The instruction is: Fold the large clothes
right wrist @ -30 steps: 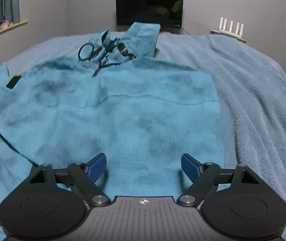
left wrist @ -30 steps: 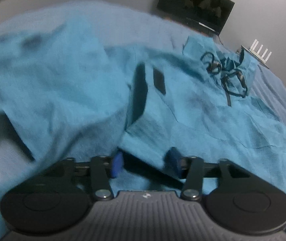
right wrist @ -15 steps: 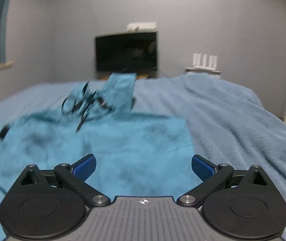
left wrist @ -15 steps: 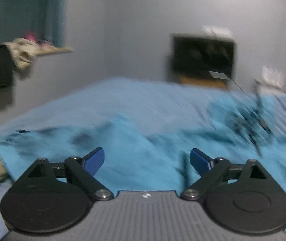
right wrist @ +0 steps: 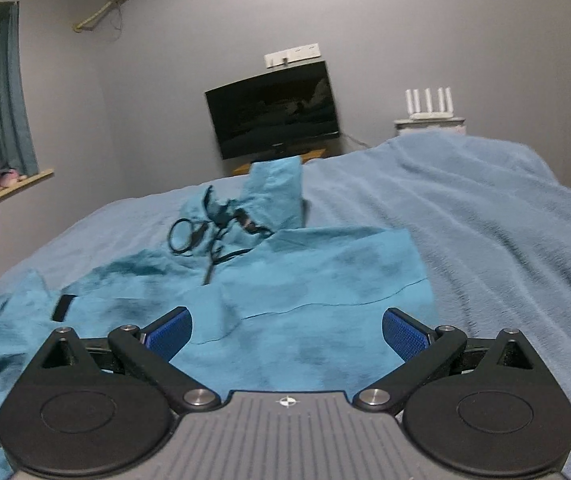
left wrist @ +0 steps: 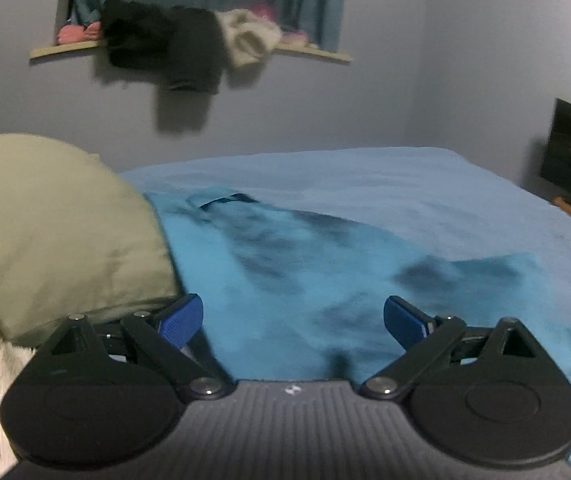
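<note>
Left hand-held gripper (left wrist: 293, 322): released; I see both blue pads spread wide at the bottom of the left wrist frame, with nothing pinched between them.
Right hand-held gripper (right wrist: 287, 332): released as well; its 2 blue pads stand far apart at the bottom of the right wrist frame, clear of the cloth.
Teal garment (right wrist: 305, 292): I see it spread on the bed, filling the centre and lower left of the right wrist frame; its right edge runs straight down the middle right, and a seam crosses it just above the pads.
Hood (right wrist: 277, 196): bunched at the top of the garment, centre of the frame, standing up a little.
Drawcord (right wrist: 189, 236): black loops and loose ends lying on the cloth just left of the hood.
Black tab (right wrist: 63, 307): flat on the cloth at the left of the frame.
Garment in left wrist view (left wrist: 285, 264): one long part stretches from the centre bottom up toward the centre left, its far end beside a green pillow (left wrist: 57, 232).
Bed (right wrist: 485, 240): covered by a blue fleece blanket, bare on the right half.
Television (right wrist: 273, 108): dark, against the wall at upper centre.
Window ledge (left wrist: 313, 54): upper part of the left wrist frame, piled with dark and pale clothes.
</note>
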A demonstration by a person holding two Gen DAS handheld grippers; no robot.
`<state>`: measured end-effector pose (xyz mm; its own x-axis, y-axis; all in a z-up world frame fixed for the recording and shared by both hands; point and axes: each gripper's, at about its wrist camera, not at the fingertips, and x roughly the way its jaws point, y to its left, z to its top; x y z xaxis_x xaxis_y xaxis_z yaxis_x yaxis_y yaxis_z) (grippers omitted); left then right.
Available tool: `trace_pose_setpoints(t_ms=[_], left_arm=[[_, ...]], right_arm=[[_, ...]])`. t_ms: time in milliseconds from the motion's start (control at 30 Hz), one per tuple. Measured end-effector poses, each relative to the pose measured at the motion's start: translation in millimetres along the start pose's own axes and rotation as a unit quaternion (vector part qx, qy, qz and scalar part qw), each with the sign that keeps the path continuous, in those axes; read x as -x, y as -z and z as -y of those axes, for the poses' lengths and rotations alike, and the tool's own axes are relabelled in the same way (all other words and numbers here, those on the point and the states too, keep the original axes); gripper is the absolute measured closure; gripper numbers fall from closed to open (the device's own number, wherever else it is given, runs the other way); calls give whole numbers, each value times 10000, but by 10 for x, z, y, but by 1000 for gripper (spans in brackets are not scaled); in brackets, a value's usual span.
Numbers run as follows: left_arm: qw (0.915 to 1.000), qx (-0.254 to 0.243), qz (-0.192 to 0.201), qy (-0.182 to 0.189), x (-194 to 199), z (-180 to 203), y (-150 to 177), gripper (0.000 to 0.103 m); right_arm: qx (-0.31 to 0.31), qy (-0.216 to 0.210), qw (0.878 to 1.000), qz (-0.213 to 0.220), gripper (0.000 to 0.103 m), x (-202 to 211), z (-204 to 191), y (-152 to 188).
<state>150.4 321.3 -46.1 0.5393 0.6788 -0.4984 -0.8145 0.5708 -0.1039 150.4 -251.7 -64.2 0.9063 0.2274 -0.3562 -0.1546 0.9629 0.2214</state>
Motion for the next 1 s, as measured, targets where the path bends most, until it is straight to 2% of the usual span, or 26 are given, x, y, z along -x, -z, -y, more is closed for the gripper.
trace_pose_setpoints(t_ms=[100, 267, 500, 533, 567, 600, 633, 667, 733, 833, 933, 1000], left_arm=[[9994, 209, -277, 39, -252, -195, 4, 6], [9926, 865, -734, 422, -581, -457, 76, 6], [9869, 1146, -913, 677, -896, -607, 156, 9], [9862, 1201, -882, 721, -919, -634, 164, 22], [9845, 1302, -848, 809, -923, -663, 169, 45], [9826, 1412, -823, 882, -932, -693, 165, 58], [9803, 1556, -760, 954, -913, -715, 159, 82], [9795, 1634, -693, 948, -887, -720, 141, 94], [9802, 1668, -491, 945, -774, -720, 80, 99], [9769, 1732, -107, 1246, -545, -677, -29, 102], [9666, 1814, 209, 1800, -270, -577, -139, 102], [9615, 1516, 505, 2237, 11, -409, -218, 102]], right_arm=[[11, -68, 10000, -36, 0, -1, -56, 11], [169, -258, 9994, -139, 1, -8, -171, 28], [460, -173, 9978, -449, 2, -121, -256, 77], [464, -160, 9977, -467, 3, -129, -258, 82], [464, -160, 9976, -480, 3, -132, -255, 85], [463, -158, 9976, -484, 3, -140, -253, 86], [465, -146, 9976, -483, 3, -146, -261, 89], [473, -140, 9976, -488, 3, -155, -253, 83], [496, -115, 9974, -505, 3, -185, -273, 85], [568, -130, 9967, -559, 3, -218, -291, 95], [692, -143, 9957, -597, 4, -223, -303, 105], [790, -178, 9949, -608, 4, -215, -327, 116]])
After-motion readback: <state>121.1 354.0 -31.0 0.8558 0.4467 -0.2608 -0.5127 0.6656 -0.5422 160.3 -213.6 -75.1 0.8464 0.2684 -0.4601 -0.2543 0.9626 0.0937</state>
